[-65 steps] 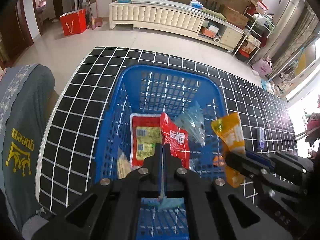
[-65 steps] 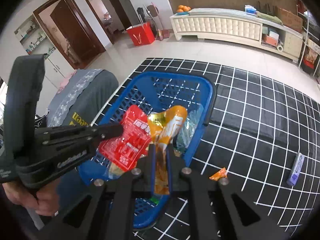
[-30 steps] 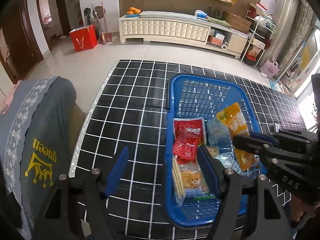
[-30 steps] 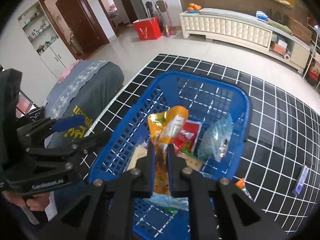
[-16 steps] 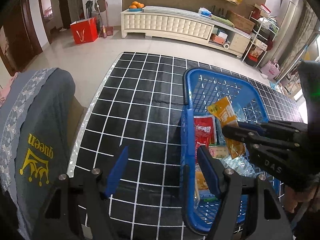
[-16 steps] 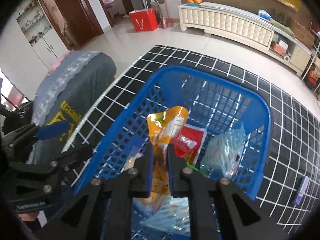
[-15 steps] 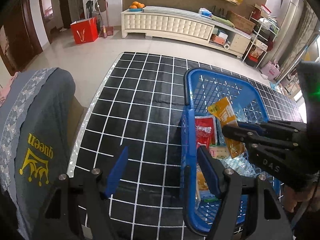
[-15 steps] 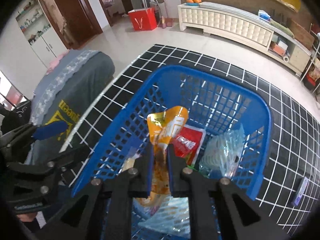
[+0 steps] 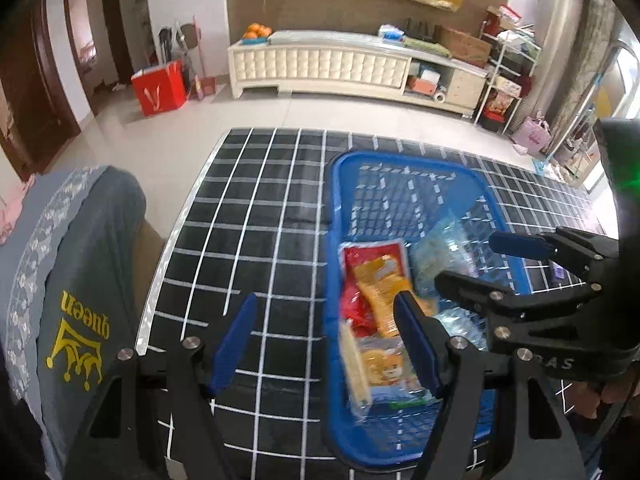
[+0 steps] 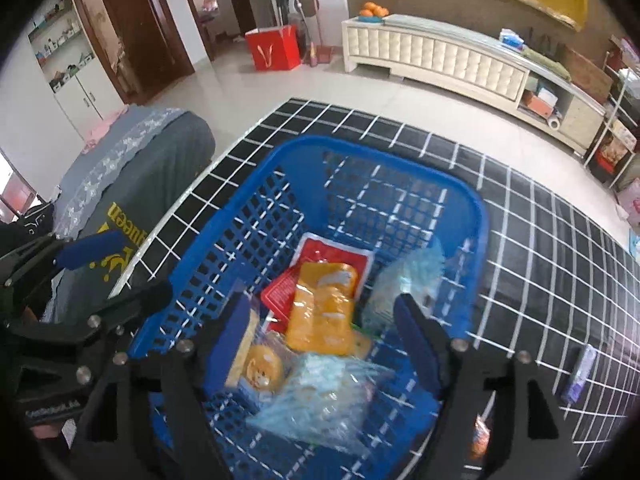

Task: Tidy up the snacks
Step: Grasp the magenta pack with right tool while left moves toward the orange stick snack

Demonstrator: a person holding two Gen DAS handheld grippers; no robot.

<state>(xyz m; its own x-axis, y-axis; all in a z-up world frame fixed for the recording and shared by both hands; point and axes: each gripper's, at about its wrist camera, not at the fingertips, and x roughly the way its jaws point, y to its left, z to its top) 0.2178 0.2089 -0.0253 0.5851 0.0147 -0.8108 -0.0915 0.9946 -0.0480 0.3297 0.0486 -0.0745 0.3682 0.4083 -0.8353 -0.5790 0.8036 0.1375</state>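
A blue basket [image 10: 476, 216] on the black grid tablecloth holds several snacks. An orange packet [image 10: 324, 308] lies loose on a red packet [image 10: 332, 256], with clear bags [image 10: 408, 280] and a bear-print packet [image 9: 384, 368] beside them. My right gripper [image 10: 320, 328] hangs over the basket. Its jaws are opening, and nothing is pressed between them. My left gripper [image 9: 324, 340] stands open and empty over the basket's left rim [image 9: 332, 240]. Each wrist view also shows the other gripper: the right gripper [image 9: 476, 264] and the left gripper [image 10: 120, 272].
A chair with a grey "queen" cover [image 9: 80, 280] stands at the table's left edge. Right of the basket, a small purple packet [image 10: 580, 372] and a small orange packet [image 10: 480, 436] lie on the cloth [image 9: 260, 200]. A person's hand [image 9: 600, 396] holds the right gripper.
The right gripper was shut on the upright orange packet. It has opened, and the packet now lies flat in the basket. The left gripper has stayed open.
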